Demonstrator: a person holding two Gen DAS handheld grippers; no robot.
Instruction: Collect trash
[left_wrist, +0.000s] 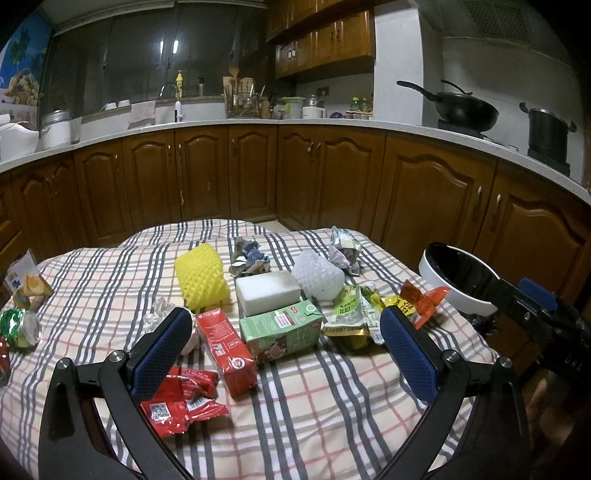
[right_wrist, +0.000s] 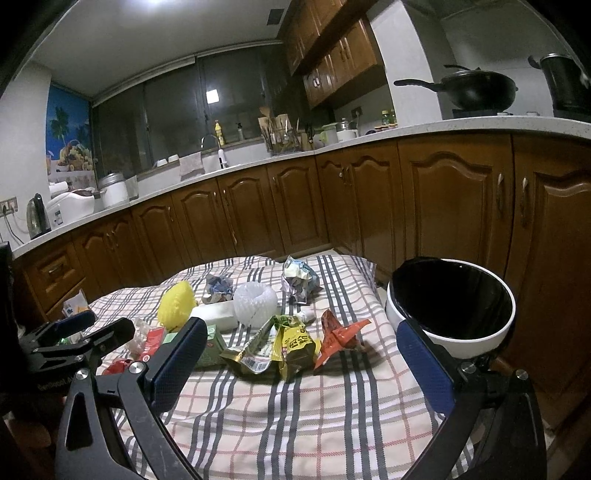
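Trash lies scattered on a plaid-covered table (left_wrist: 295, 406): a red carton (left_wrist: 225, 347), a green carton (left_wrist: 282, 330), a white block (left_wrist: 267, 291), a yellow foam net (left_wrist: 201, 280), a white foam net (left_wrist: 317, 277), a crumpled red wrapper (left_wrist: 184, 402), a green pouch (left_wrist: 349, 314) and an orange wrapper (left_wrist: 421, 301). My left gripper (left_wrist: 284, 354) hovers open above the cartons, holding nothing. My right gripper (right_wrist: 299, 369) is open and empty over the near table. Ahead of it lie the yellow-green pouches (right_wrist: 280, 347). A white bin (right_wrist: 452, 306) with a black liner stands at the table's right edge.
Crumpled paper balls (left_wrist: 343, 251) (left_wrist: 247, 256) sit at the far side. A green can (left_wrist: 20, 326) and a small carton (left_wrist: 29, 286) lie at the left edge. Brown cabinets (left_wrist: 332, 173) and a counter with a wok (left_wrist: 461, 107) run behind.
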